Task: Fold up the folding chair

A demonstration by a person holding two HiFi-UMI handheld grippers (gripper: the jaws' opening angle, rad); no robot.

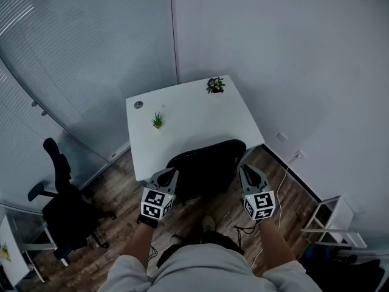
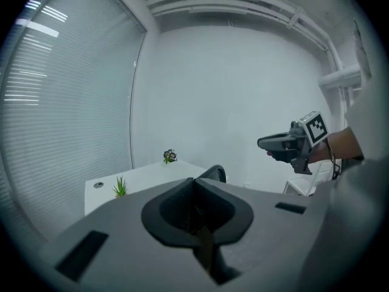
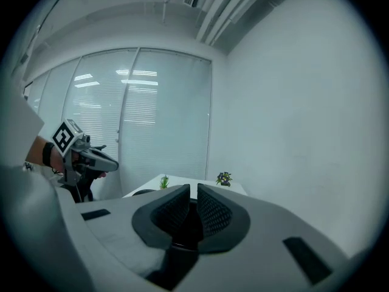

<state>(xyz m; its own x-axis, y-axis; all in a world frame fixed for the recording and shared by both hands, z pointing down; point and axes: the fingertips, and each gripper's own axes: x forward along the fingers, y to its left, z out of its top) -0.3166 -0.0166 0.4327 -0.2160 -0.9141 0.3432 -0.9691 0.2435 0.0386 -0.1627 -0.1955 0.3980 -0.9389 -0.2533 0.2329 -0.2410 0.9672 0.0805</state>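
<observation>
— While both grippers are held up in front of the person, where is the folding chair?

— Seen from the head view, the folding chair (image 1: 206, 169) is a broad black shape on the wooden floor. It stands right against the near edge of a white table (image 1: 182, 108), straight ahead of the person's legs. The left gripper (image 1: 171, 172) hovers by the chair's left side and the right gripper (image 1: 245, 170) by its right side. Neither appears to touch it.

— Are the grippers holding anything?

— No. In the left gripper view the jaws are pressed together with nothing between them, and only the curved top of the chair shows beyond them. In the right gripper view the jaws stand almost together, with a thin slit left and nothing in it.

— So how much of the folding is done?

— None that can be seen. The chair seems to stand open still, though from this steep angle its hinges and legs are hidden. Taking hold of the frame, closing seat against back and setting the chair down folded all appear to be left to do.

— Anything else nearby?

— Two small potted plants (image 1: 157, 121) sit on the table, and a black office chair (image 1: 64, 205) stands well apart to the left.
</observation>
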